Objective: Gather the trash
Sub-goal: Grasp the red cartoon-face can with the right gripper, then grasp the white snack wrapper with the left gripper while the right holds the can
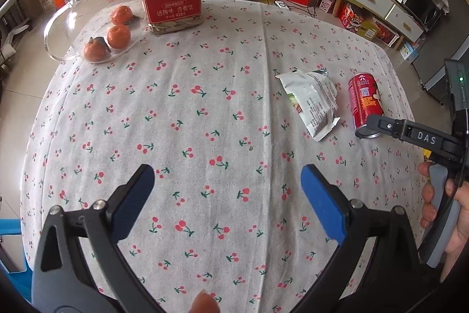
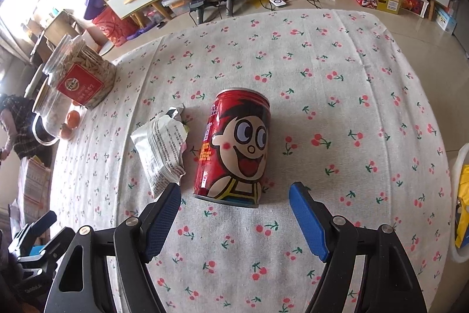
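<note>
Red can (image 2: 234, 148) with cartoon face at centre; white wrapper (image 2: 162, 150) at nine o'clock; white tablecloth (image 2: 337, 122), red cherry print.

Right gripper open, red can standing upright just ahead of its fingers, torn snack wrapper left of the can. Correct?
One error: the red can is lying on its side on the tablecloth, not upright; the right wrist view shows it. The rest holds: the right gripper is open, and the torn snack wrapper lies left of the can.

Bright daylight from a blown-out window at upper left, soft shadows, heavy fisheye bending, dark corners.
</note>
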